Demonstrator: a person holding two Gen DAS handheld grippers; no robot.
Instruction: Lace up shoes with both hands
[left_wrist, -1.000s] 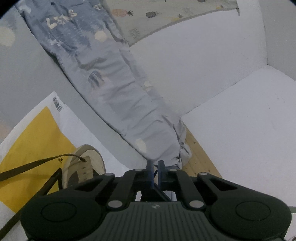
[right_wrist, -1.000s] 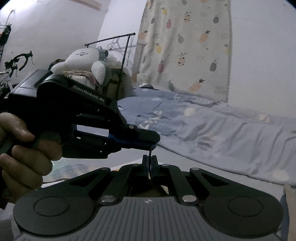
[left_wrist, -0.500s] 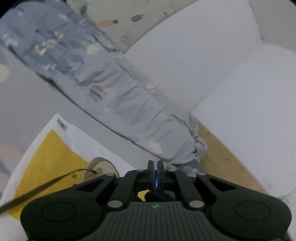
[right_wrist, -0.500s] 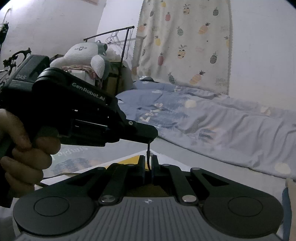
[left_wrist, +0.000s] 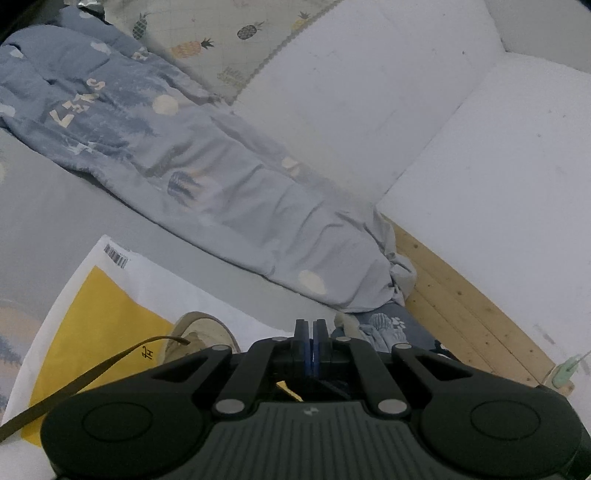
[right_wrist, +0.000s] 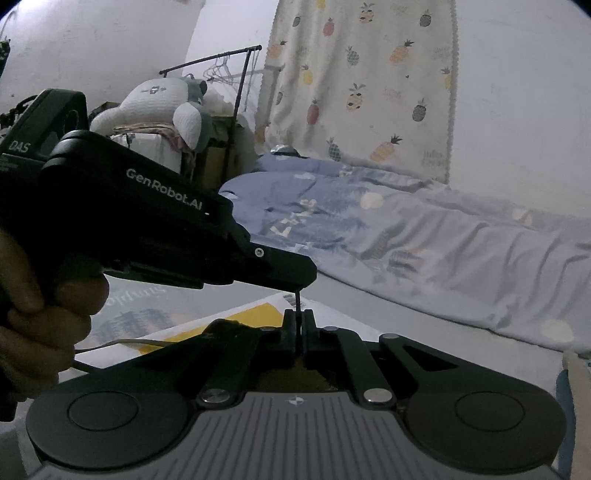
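The left gripper (left_wrist: 313, 341) had its two blue-padded fingers pressed together, with only a sliver of light between the pads, and what it pinched could not be made out from its own camera. In the right wrist view the same tool came in from the left edge, held by a hand (right_wrist: 40, 306) wrapped round its grip, and a thin dark lace (right_wrist: 297, 303) hung straight down from its tip into the right gripper (right_wrist: 300, 332). The right gripper's fingers were closed on that lace (the strand ran down the narrow gap between them and vanished behind the tool's body). The shoe (left_wrist: 201, 334), a beige canvas one, lay on a white and yellow sheet (left_wrist: 110, 306) spread over the grey bed surface (left_wrist: 48, 218), its toe showing just past the left edge of the left gripper's housing, near the sheet's far edge. A flat olive-brown lace strap (left_wrist: 92, 373) ran taut from the shoe's eyelets down toward the lower left corner of the left wrist view. Beyond the sheet a rumpled blue quilt (left_wrist: 221, 199) lay along the far side of the bed, against the white wall (left_wrist: 362, 103), and a pineapple-print curtain (right_wrist: 365, 85) hung behind it. A strip of wooden floor (left_wrist: 454, 306) showed at the quilt's right end.
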